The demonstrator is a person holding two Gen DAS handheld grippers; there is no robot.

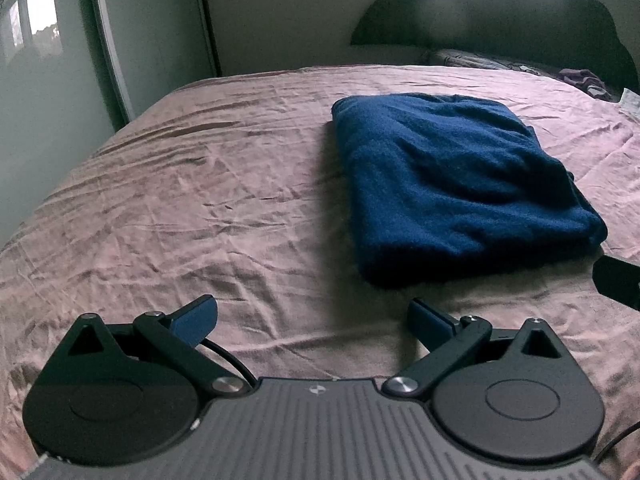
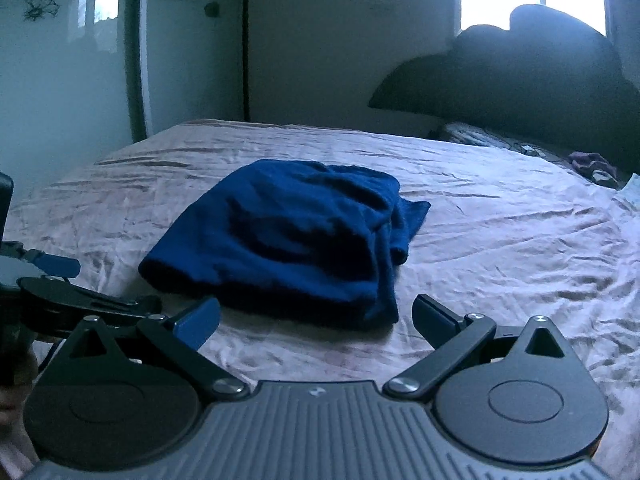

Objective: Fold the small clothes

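Item: blue garment (image 1: 456, 184), folded into a thick rectangle on the pink sheet (image 1: 200, 200), ahead and right of the left gripper (image 1: 312, 320), directly ahead of the right gripper (image 2: 316, 316). Both spread, empty. Advice: tuck the loose right-hand flap, press flat.

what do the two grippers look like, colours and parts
Both match. The left gripper and right gripper each have a grey ribbed body with a small white logo, two round black discs, black linkage arms on silver pivot screws, and blue pads on the fingers. A thin black cable loops beside the left gripper's left linkage. No sleeves show.
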